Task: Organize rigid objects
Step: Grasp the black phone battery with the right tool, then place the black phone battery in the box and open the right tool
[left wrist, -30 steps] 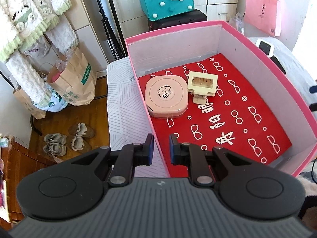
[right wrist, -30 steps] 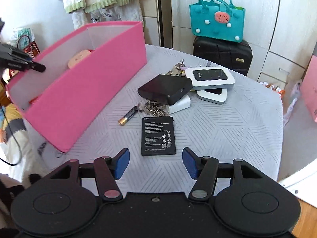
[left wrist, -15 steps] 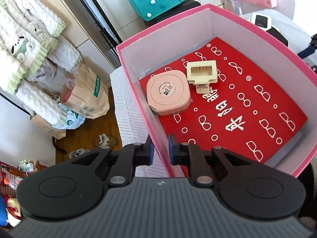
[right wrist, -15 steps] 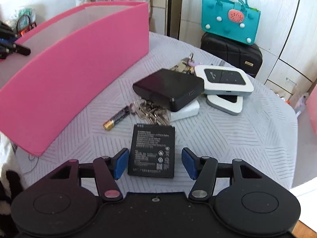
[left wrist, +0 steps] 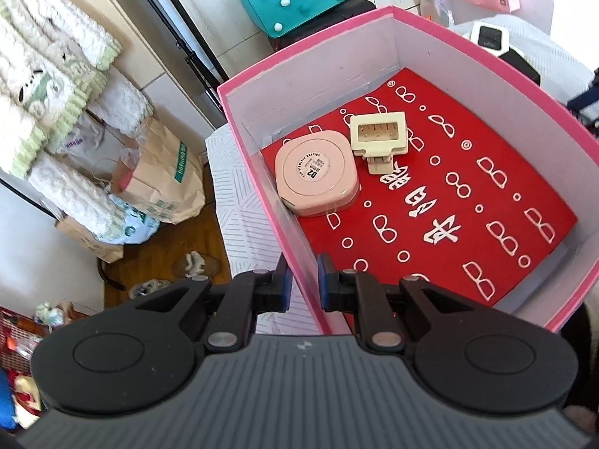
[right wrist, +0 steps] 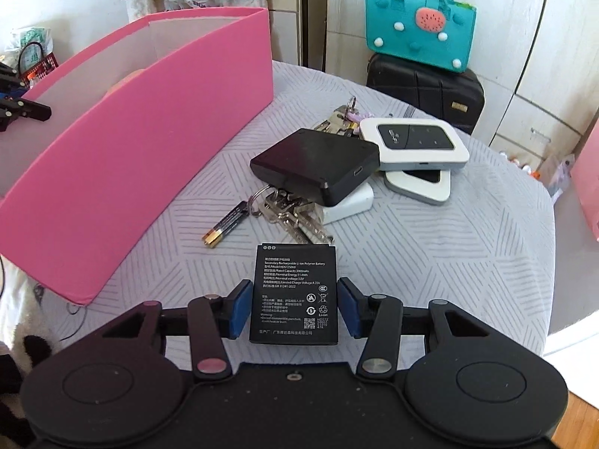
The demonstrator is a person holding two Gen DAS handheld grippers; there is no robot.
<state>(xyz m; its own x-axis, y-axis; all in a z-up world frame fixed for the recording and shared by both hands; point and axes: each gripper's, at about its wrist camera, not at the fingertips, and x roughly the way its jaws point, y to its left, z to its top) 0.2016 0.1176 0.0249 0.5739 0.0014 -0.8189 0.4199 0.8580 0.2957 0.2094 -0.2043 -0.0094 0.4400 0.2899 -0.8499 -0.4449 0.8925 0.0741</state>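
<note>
A pink box [left wrist: 262, 172] with a red patterned floor holds a pink square case [left wrist: 316, 172] and a cream plastic part [left wrist: 378, 136]. My left gripper [left wrist: 302, 284] is shut on the box's near left wall. In the right wrist view the box [right wrist: 157, 142] stands at the left. A flat black battery [right wrist: 294, 292] lies on the grey cloth between the pads of my open right gripper [right wrist: 294, 308]; the pads stand just off its sides. Behind it lie keys [right wrist: 295, 213], an AA battery [right wrist: 226, 224], a black box [right wrist: 316, 166] and white pocket routers [right wrist: 411, 142].
A teal felt bag [right wrist: 419, 22] sits on a black suitcase [right wrist: 426, 89] beyond the table. Paper bags [left wrist: 161, 183] and shoes [left wrist: 194, 263] are on the wood floor left of the table. The round table's edge [right wrist: 554, 262] curves at the right.
My right gripper has moved forward and down, so the black battery now lies between its pads. My left gripper keeps its hold on the box wall and the view has tilted.
</note>
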